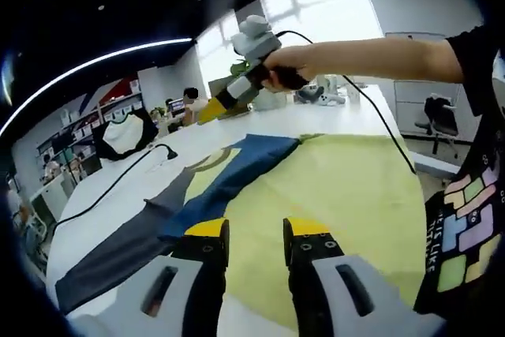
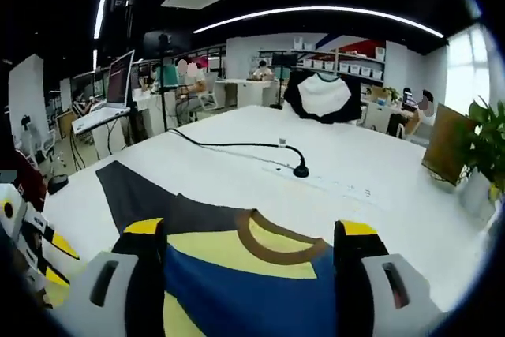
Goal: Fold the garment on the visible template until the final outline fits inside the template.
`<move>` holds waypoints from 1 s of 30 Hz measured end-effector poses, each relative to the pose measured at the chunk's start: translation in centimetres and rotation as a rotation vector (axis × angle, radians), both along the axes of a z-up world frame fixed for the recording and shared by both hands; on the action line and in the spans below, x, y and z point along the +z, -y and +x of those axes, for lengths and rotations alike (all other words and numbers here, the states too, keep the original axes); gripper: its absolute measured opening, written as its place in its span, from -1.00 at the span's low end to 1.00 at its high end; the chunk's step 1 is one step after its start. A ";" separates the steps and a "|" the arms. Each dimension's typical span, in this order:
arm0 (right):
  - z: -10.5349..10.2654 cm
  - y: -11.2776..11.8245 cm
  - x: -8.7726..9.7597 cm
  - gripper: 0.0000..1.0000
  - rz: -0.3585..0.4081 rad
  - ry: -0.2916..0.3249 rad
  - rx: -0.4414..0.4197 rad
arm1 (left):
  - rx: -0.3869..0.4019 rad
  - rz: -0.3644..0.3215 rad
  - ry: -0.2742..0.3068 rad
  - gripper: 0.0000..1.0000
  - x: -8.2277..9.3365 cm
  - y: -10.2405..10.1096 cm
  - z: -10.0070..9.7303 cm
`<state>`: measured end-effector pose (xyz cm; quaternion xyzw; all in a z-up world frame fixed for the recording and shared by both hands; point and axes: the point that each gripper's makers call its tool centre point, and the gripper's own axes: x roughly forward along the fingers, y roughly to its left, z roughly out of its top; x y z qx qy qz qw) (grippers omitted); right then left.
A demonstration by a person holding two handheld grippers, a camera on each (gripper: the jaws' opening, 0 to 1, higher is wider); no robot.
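Garment (image 1: 316,187) lies flat on white table (image 1: 331,120), partly folded. L gripper (image 1: 256,230) released above the yellow part. R gripper (image 2: 251,234) released w/ jaws wide over brown collar (image 2: 276,244)

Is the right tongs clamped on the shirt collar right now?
No: in the right gripper view the right tongs stand wide open, jaws apart on either side of the brown collar, gripping nothing.

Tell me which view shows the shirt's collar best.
The right gripper view: the brown collar sits whole and close between the open jaws. The left gripper view shows it small, far off and partly covered by the blue fold.
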<state>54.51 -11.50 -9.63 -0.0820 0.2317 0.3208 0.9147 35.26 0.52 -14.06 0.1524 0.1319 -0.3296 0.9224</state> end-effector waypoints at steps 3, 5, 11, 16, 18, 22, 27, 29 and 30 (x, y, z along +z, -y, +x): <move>0.9 1.9 -1.3 0.73 -0.039 -0.001 -0.045 | 0.020 0.008 -0.036 -0.43 -1.0 -0.4 1.3; 1.2 2.9 -2.2 0.70 -0.059 -0.013 -0.070 | 0.026 0.010 -0.043 -0.43 -1.2 -0.5 1.7; 2.6 6.5 -4.4 0.58 -0.177 0.010 -0.138 | 0.070 0.014 -0.067 -0.44 -1.9 -1.4 3.2; 3.2 9.0 -5.8 0.25 -0.269 0.045 -0.155 | 0.126 -0.025 -0.085 -0.45 -1.7 -3.0 4.4; 3.3 9.6 -6.2 0.22 -0.268 0.046 -0.161 | 0.161 -0.057 -0.112 -0.45 -1.8 -3.8 5.0; 3.3 10.1 -6.8 0.06 -0.237 0.028 -0.171 | 0.205 -0.131 -0.148 -0.44 -1.8 -4.9 6.2; 2.9 9.5 -7.3 -0.33 -0.204 0.030 -0.137 | 0.268 -0.166 -0.186 -0.43 -2.3 -6.2 8.0; 2.8 9.3 -7.4 -0.41 -0.199 0.029 -0.127 | 0.271 -0.179 -0.190 -0.45 -2.4 -6.3 8.5; 2.8 9.3 -7.4 -0.43 -0.200 0.028 -0.132 | 0.279 -0.190 -0.208 -0.46 -2.7 -6.4 8.7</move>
